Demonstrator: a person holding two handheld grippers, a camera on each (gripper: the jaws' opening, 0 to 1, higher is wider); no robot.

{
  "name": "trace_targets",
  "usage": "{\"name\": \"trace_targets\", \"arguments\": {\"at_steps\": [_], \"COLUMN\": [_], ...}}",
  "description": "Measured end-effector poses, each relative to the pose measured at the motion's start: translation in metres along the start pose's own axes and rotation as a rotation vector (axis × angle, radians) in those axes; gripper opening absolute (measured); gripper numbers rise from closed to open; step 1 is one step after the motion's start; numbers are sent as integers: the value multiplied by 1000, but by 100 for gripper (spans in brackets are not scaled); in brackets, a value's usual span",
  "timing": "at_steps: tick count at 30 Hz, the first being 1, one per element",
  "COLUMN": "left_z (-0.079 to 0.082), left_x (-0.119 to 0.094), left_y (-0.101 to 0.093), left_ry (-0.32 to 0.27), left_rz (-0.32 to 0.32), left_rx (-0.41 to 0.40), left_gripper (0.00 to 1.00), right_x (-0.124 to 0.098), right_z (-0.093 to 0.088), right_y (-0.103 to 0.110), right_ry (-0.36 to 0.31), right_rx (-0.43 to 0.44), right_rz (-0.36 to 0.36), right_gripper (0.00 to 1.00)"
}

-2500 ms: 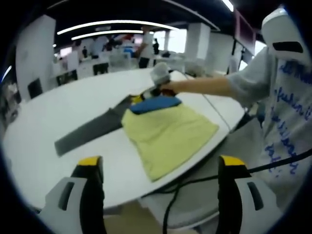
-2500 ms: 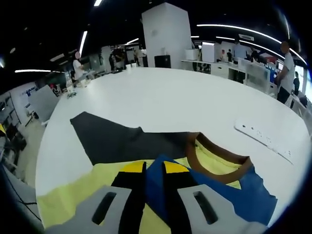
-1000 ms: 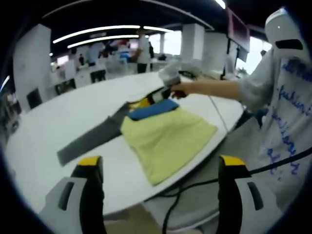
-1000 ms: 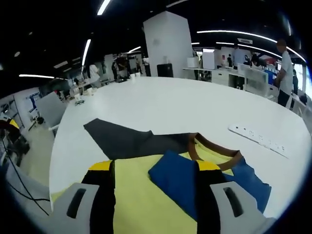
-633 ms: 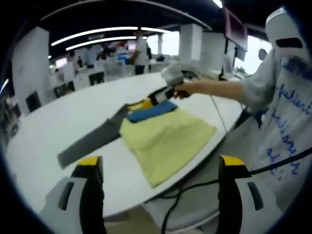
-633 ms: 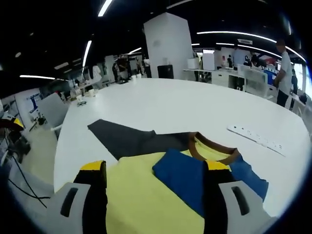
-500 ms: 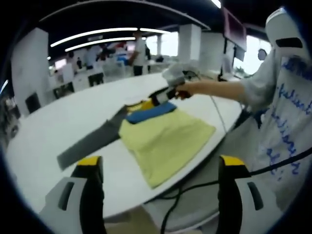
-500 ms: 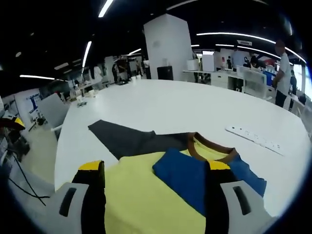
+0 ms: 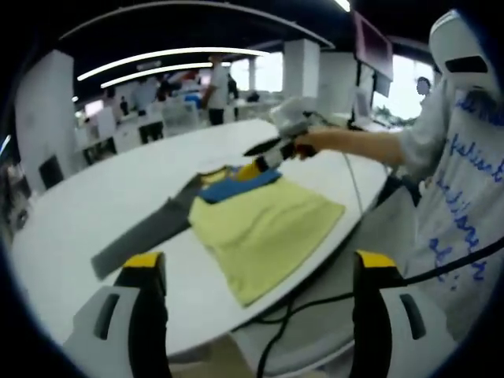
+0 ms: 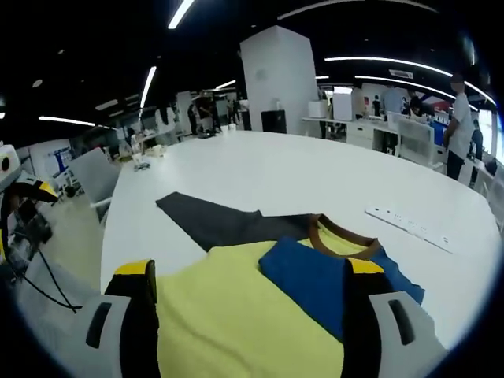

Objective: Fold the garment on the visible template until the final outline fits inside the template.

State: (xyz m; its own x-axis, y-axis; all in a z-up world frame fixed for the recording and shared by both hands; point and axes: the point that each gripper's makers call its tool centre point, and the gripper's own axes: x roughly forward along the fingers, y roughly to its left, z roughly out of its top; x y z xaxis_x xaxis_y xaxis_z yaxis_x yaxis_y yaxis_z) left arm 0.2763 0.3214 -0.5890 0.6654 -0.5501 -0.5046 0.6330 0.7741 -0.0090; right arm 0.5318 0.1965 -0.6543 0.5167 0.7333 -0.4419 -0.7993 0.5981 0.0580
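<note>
On the smooth white rounded tabletop (image 9: pixel 94 197) a soft yellow garment (image 9: pixel 264 228) is lying flat near the edge closest to the person (image 9: pixel 465 181), its cloth showing faint ripples. A blue sleeve (image 9: pixel 236 186) is lying folded over its upper part, and in the right gripper view the same blue sleeve (image 10: pixel 315 279) is sitting beside a brown ribbed collar (image 10: pixel 335 228). A flat dark grey template (image 9: pixel 142 234) is jutting out from under the garment as a long strip with angled corners; from the other side the template (image 10: pixel 213 222) is reaching away toward the middle of the tabletop (image 10: pixel 315 169). A white power strip (image 10: pixel 409 228) is lying apart from the garment (image 10: pixel 228 315).

The left hand-held gripper (image 9: pixel 260 272) is hovering off the tabletop's edge with its yellow-tipped jaws spread wide, holding nothing. The right hand-held gripper (image 10: pixel 248 276) is likewise spread wide above the yellow cloth. In the left gripper view the right hand-held gripper (image 9: pixel 264 155) is hanging just over the sleeve; a moment ago it sat lower and closer to the blue fold, and 2.5 s ago its jaws were pressed together on the blue cloth.
</note>
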Motion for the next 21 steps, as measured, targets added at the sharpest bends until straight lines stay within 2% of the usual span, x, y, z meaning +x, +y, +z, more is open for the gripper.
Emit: {"name": "trace_targets", "arguments": {"at_steps": [3,14,21], "left_z": [1,5,7], "left_x": [0,2,1], "left_y": [1,-4,-6], "left_ry": [-2,-9,-19], "left_rz": [6,-11,-13], "left_rx": [4,23,31], "left_gripper": [97,97,98], "right_x": [-8,-37,-56], "right_z": [-1,-1,4], "right_y": [4,15,23], "right_ry": [0,-43,-72], "right_rx": [-28,11,-4], "right_rz": [-7,-4,-6], "right_gripper": [100,100,100]}}
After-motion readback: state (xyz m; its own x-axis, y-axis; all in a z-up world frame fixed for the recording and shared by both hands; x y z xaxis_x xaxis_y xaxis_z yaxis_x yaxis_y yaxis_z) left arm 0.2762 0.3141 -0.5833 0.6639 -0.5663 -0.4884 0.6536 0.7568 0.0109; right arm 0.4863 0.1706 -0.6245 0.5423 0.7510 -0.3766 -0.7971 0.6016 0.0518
